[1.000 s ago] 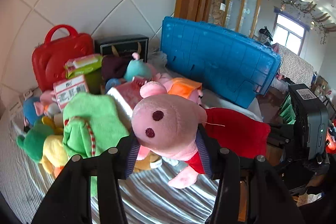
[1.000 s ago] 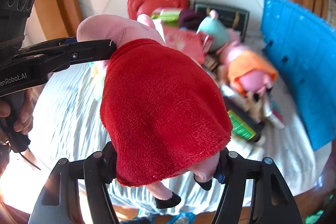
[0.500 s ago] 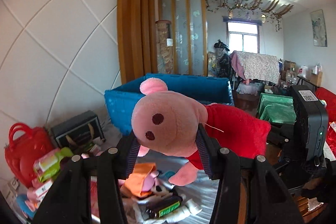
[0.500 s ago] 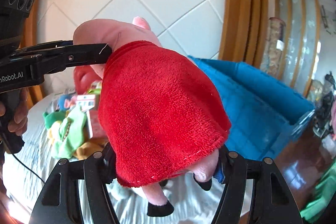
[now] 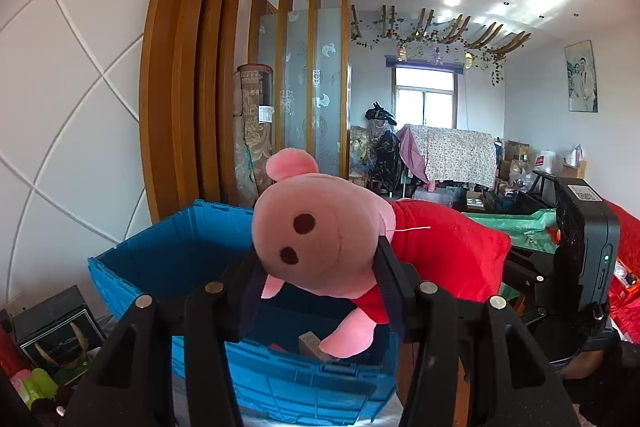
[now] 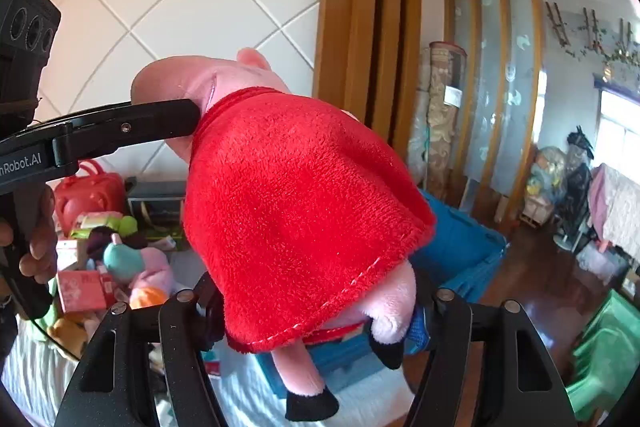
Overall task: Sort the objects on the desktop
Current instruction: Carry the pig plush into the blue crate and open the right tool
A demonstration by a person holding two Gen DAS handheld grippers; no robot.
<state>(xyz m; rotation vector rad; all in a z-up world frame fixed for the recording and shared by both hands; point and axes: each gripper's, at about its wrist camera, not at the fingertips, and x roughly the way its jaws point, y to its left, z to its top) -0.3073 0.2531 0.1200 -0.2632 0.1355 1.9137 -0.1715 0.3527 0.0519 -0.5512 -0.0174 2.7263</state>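
Note:
A pink pig plush [image 5: 324, 243] in a red dress [image 6: 296, 211] hangs in the air between both grippers. My left gripper [image 5: 316, 283] is shut on its head, snout toward the camera. My right gripper [image 6: 316, 311] is shut on its lower body, under the dress hem, with the legs dangling. In the right wrist view the left gripper's finger [image 6: 132, 127] presses the side of the head. The plush is above the open blue crate [image 5: 168, 259], which holds a few small items at its bottom.
A pile of toys and boxes [image 6: 116, 267] lies on the striped tablecloth [image 6: 32, 379] at the left, with a red toy case [image 6: 86, 193] and a black box [image 5: 52, 327] by the tiled wall. A wooden partition [image 5: 188, 87] rises behind the crate. A hand [image 6: 38, 247] holds the left gripper's handle.
Both grippers have lifted the plush up off the table and carried it to the right, from over the toy pile to above the blue crate. The grip is unchanged.

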